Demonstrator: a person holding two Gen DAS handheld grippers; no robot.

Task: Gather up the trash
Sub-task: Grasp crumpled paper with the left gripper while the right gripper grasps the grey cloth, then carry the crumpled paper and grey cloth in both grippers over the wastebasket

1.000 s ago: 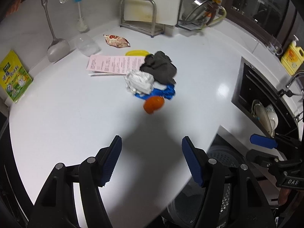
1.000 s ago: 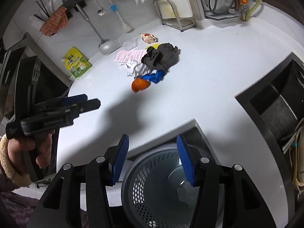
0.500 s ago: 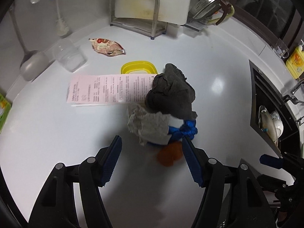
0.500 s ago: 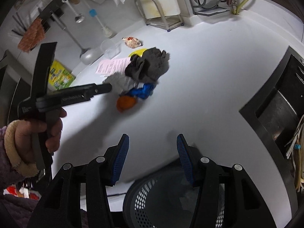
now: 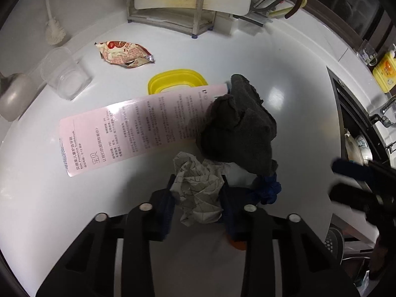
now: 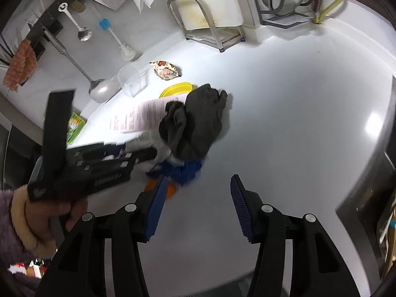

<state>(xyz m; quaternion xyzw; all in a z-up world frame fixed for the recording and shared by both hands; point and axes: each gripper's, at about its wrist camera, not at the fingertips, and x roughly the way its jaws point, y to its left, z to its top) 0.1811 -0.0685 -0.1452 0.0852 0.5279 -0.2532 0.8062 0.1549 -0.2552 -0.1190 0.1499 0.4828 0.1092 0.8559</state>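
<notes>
A pile of trash lies on the white counter (image 5: 292, 79): a crumpled white paper wad (image 5: 198, 188), a dark grey cloth (image 5: 242, 128), a blue wrapper (image 5: 267, 188), an orange piece (image 5: 238, 245), a pink leaflet (image 5: 133, 128) and a snack wrapper (image 5: 123, 53). My left gripper (image 5: 196, 198) has its blue pads closed against both sides of the paper wad. It also shows in the right wrist view (image 6: 138, 156). My right gripper (image 6: 196, 205) is open and empty, just in front of the blue wrapper (image 6: 185, 170) and the orange piece (image 6: 170, 189).
A yellow lid (image 5: 177, 80) lies behind the leaflet, a clear plastic cup (image 5: 65, 75) at the left. A rack with a cutting board (image 5: 173, 5) stands at the back wall. The sink (image 5: 358, 133) opens at the right. A mesh bin (image 5: 334, 241) shows below the counter edge.
My left gripper moved forward to the pile and closed on the paper wad. My right gripper moved forward from over the bin toward the pile.
</notes>
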